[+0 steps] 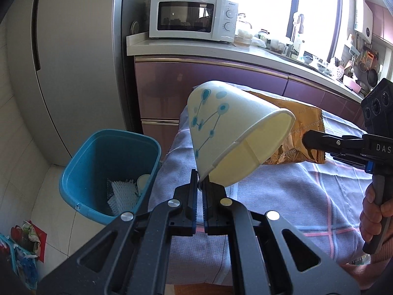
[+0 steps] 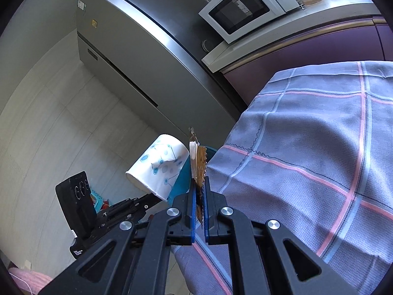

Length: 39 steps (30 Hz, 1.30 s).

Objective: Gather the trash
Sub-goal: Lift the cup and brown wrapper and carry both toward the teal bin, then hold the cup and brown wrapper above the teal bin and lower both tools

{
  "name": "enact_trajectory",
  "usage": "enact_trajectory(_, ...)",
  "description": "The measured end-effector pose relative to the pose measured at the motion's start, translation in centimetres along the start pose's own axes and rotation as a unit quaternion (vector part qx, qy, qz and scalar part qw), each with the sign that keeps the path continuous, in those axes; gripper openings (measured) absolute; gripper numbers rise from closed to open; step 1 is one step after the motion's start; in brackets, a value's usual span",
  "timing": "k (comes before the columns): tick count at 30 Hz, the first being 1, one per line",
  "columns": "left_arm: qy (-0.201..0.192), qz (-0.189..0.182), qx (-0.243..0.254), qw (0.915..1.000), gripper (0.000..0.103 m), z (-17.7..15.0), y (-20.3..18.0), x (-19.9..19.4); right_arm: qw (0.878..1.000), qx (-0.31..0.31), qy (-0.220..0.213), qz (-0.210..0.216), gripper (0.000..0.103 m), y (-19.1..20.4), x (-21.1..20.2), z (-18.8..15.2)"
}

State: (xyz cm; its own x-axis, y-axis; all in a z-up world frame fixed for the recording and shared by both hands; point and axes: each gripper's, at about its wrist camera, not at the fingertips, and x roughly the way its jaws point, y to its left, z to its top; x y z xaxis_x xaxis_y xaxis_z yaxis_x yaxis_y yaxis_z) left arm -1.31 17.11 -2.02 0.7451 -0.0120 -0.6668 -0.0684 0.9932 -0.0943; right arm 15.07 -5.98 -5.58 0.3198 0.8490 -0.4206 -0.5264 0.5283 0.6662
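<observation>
Left of the cloth-covered table (image 1: 282, 196), blue bin (image 1: 81, 162) below; left gripper (image 1: 200, 186), nearer it, pinches paper cup (image 1: 221, 127) by rim; right gripper (image 2: 199, 191) clamps gold wrapper (image 2: 200, 162).

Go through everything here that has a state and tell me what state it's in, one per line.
Left hand-held gripper: shut on the paper cup's rim.
Paper cup: held up, tipped sideways, wall dented.
Right hand-held gripper: shut on the gold snack wrapper.
Gold snack wrapper: held up, crumpled.
Blue trash bin: uncovered, some trash already inside.
Microwave: door closed.
Refrigerator: doors closed.
</observation>
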Motion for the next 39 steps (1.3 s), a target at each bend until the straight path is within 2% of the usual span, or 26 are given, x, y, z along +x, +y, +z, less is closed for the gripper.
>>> enact_trajectory(20,-0.003,0.034,-0.029,0.999,0.004,-0.2,3.4,-0.3,0.999,-0.027,0.032,0.023,0.004,2.4,3.8,0.9)
enact_trajectory(39,-0.002,0.055,-0.048,0.9973,0.004,-0.3,5.8,-0.2,0.997,-0.046,0.054,0.029,0.004,4.1,6.0,1.3)
